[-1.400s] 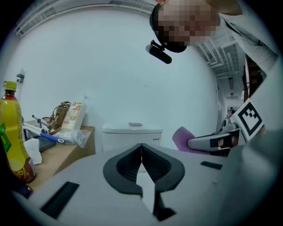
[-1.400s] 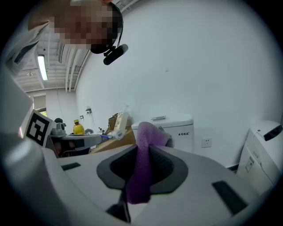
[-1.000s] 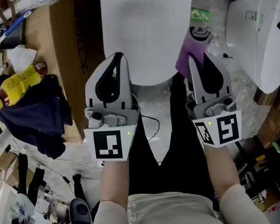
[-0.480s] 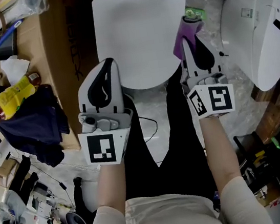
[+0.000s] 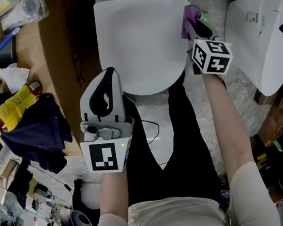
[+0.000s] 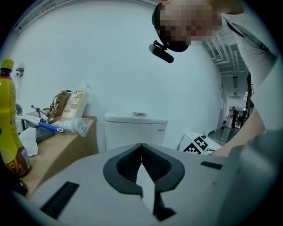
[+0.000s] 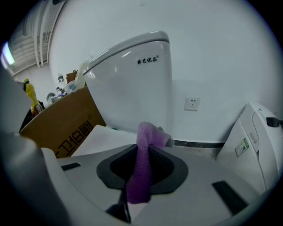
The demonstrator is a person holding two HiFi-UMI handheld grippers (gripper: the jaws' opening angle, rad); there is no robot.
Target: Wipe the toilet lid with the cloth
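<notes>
Our right gripper [image 5: 192, 24] has travelled forward from the front of the closed white toilet lid [image 5: 139, 42] to its right rear edge, just short of the hinges. It has carried the purple fluffy cloth [image 5: 188, 17] with it. Its jaws are pinched together on the cloth, with a fold standing up past the tips.

Our left gripper [image 5: 106, 75] has barely shifted. It hangs by the lid's front left edge, jaws pressed shut on nothing.

We judge that the wipe is about to start from this rear corner (whether the cloth already touches the lid we cannot tell).

The lid's top is bare, so strokes leftward and toward the front edge have free room. Tighter spots are the white ceramic cistern [image 7: 132, 75] behind the rear edge, the brown cardboard box [image 5: 65, 52] along the left side, and the white plastic housing [image 5: 261, 35] lying off to the right.
</notes>
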